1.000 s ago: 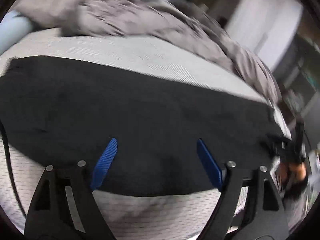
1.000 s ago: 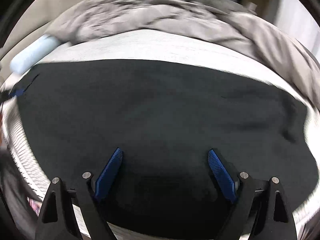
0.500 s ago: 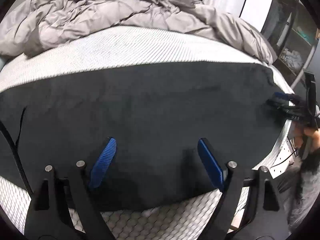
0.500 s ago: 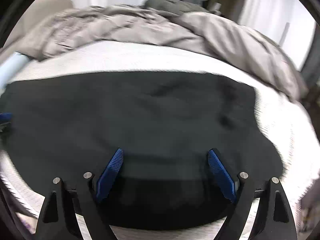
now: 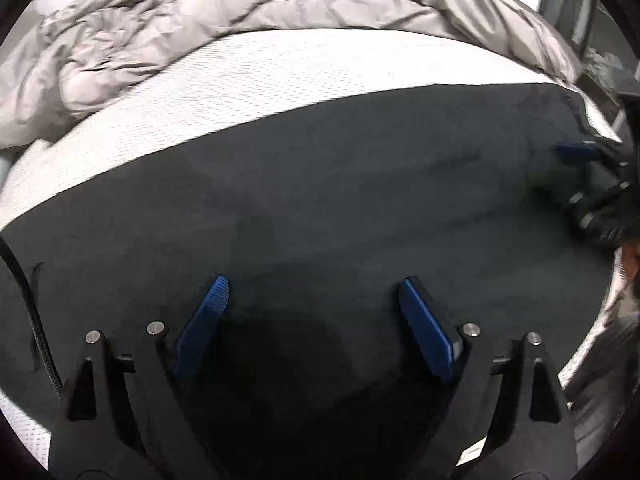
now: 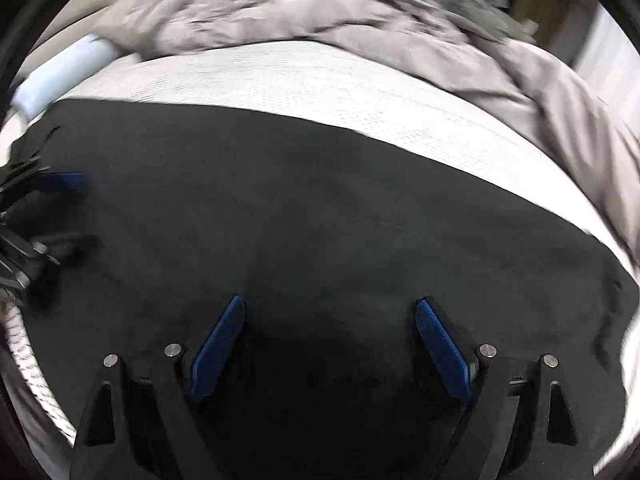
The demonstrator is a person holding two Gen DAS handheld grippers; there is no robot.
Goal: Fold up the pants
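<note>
Black pants (image 5: pixel 320 200) lie flat across the white mattress (image 5: pixel 320 68); they also fill the right wrist view (image 6: pixel 320 208). My left gripper (image 5: pixel 314 292) is open and empty, hovering low over the pants near their front edge. My right gripper (image 6: pixel 330 312) is open and empty, also just above the dark fabric. The right gripper shows at the right edge of the left wrist view (image 5: pixel 588 184). The left gripper shows at the left edge of the right wrist view (image 6: pixel 44 208).
A crumpled grey duvet (image 5: pixel 200 12) is heaped along the far side of the bed, also in the right wrist view (image 6: pixel 320 12). A pale blue roll (image 6: pixel 64 76) lies at the far left. Shelving (image 5: pixel 600 40) stands beyond the bed's right end.
Both grippers have swung over the pants and come lower and closer to the fabric. Each stays open and empty. The pants lie as before.
</note>
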